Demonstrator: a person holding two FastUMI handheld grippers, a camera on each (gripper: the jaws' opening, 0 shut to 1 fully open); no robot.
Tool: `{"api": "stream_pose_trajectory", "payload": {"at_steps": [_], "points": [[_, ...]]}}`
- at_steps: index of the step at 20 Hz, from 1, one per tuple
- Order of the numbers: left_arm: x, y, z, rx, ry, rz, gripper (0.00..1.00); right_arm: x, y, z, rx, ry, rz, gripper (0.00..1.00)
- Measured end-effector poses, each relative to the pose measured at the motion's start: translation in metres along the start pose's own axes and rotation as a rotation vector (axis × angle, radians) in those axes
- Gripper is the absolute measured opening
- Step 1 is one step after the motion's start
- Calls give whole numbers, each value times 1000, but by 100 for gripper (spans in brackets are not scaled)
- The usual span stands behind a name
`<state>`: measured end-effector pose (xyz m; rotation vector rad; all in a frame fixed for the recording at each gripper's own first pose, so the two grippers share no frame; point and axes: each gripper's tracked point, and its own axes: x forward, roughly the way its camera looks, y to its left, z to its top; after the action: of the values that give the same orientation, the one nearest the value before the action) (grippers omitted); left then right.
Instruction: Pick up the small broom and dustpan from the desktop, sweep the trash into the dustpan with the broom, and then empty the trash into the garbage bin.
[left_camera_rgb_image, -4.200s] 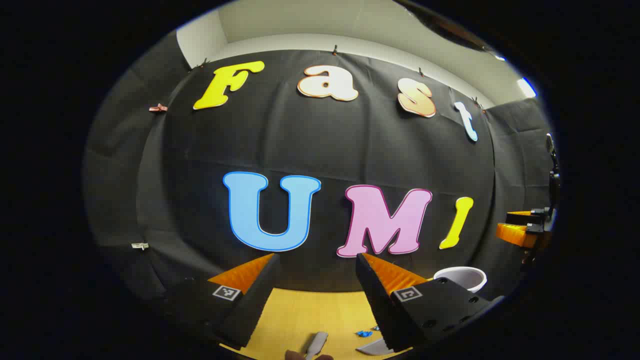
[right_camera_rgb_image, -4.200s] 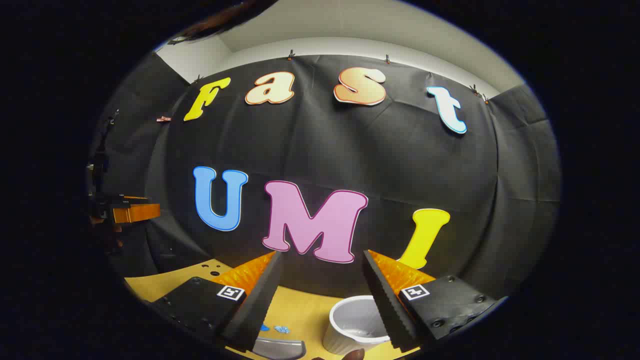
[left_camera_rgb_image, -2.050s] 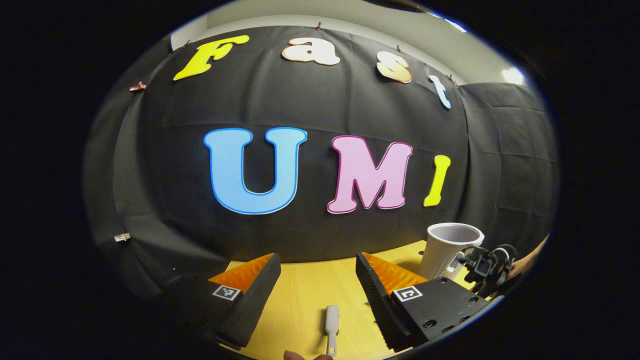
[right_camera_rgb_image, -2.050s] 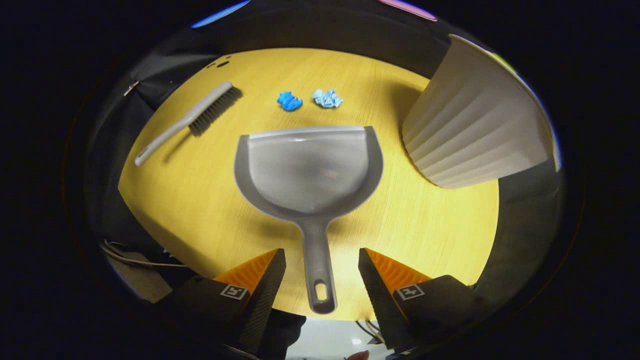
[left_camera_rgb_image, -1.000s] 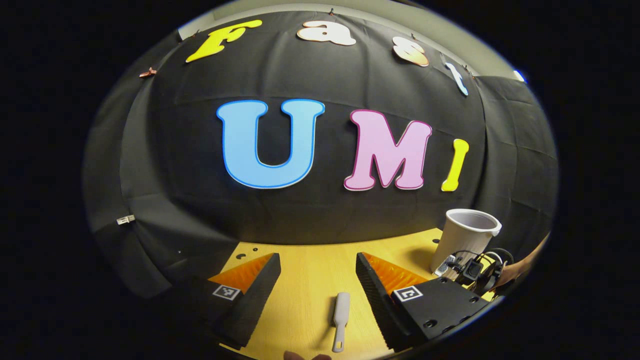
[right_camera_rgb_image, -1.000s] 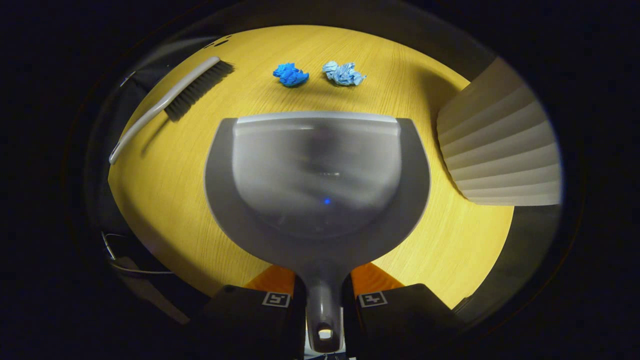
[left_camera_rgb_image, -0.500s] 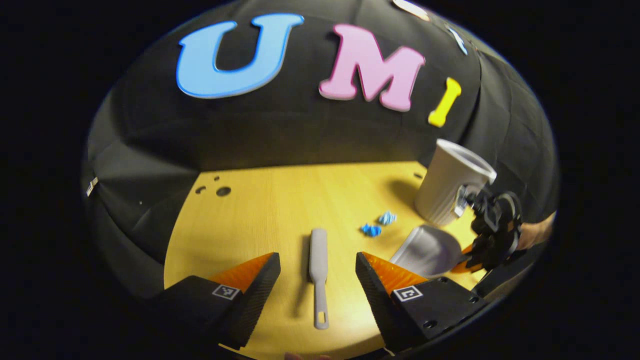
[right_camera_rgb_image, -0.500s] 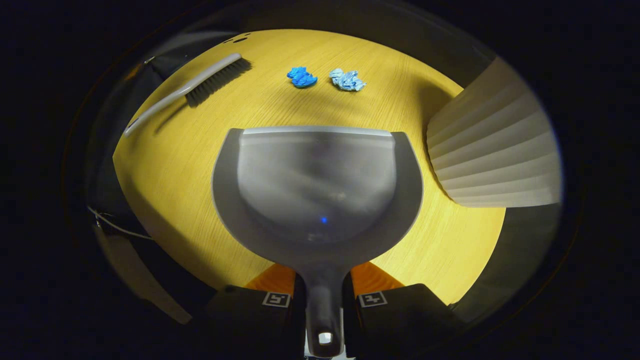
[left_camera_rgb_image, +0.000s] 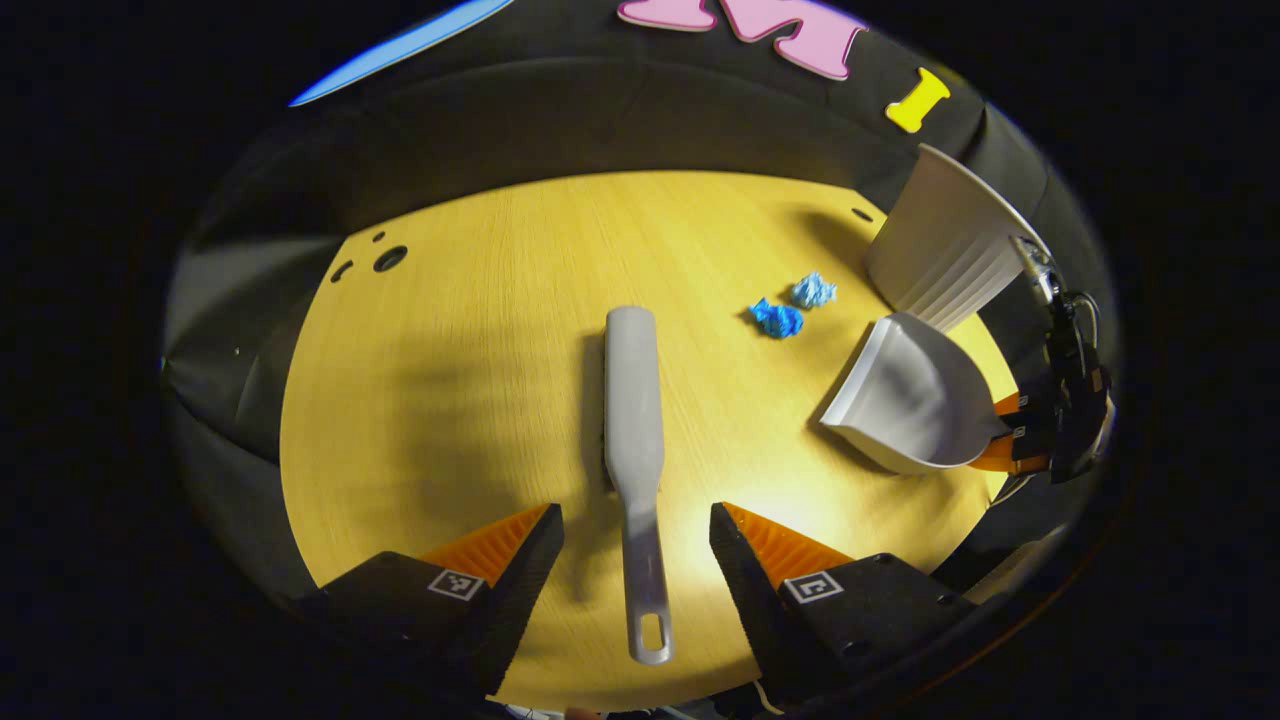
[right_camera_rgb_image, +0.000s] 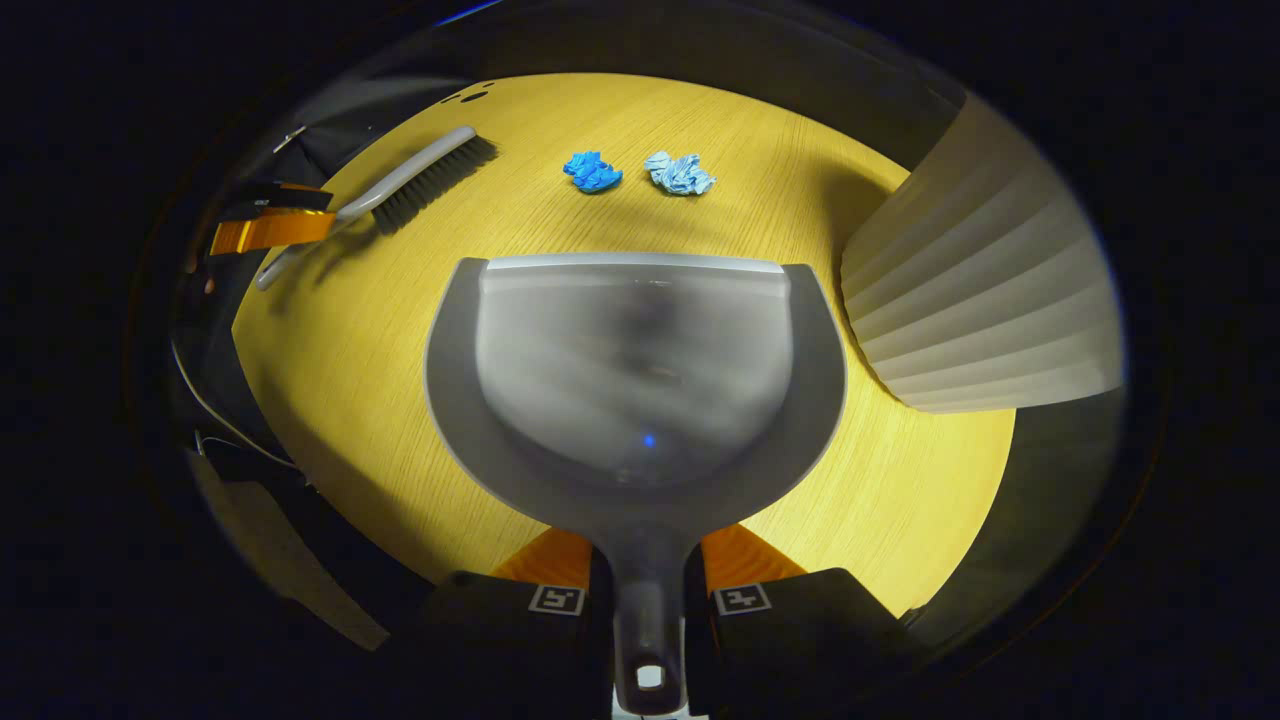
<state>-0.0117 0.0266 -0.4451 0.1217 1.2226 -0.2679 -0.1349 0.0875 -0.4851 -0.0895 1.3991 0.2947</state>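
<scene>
2 grippers: right gripper (right_camera_rgb_image: 645, 590) pinching dustpan (right_camera_rgb_image: 636, 385) handle; left gripper (left_camera_rgb_image: 636, 560) spread astride broom (left_camera_rgb_image: 635, 430).

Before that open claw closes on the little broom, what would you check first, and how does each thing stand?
1. left gripper open, fingers either side of the broom handle: ok.
2. Fingers low enough to pinch the handle: cannot tell.
3. right gripper shut on the dustpan handle: ok.
4. Dustpan mouth facing the two blue paper scraps: ok.
5. Scraps lying loose on the desktop, apart from broom and pan: ok.
6. Garbage bin upright beside the dustpan: ok.
</scene>
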Motion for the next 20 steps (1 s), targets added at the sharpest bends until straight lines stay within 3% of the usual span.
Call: {"api": "stream_pose_trajectory", "payload": {"at_steps": [5, 7, 10, 11, 16, 20], "points": [[29, 5, -11, 4, 130, 21, 85, -3, -2, 6, 28, -33, 3, 32], [38, 9, -16, 20, 168, 43, 67, -3, -2, 6, 29, -38, 5, 32], [42, 4, -20, 64, 195, 30, 27, -7, -3, 4, 27, -41, 8, 32], [42, -2, -19, 78, 188, 3, 31, -7, -3, 5, 27, -42, 7, 32], [38, 2, -2, 174, 126, 50, 24, -5, -1, 0, 84, -16, 43, 31], [32, -11, 32, 229, 51, 17, 22, -6, -5, -4, 75, -7, 24, 31]]}}
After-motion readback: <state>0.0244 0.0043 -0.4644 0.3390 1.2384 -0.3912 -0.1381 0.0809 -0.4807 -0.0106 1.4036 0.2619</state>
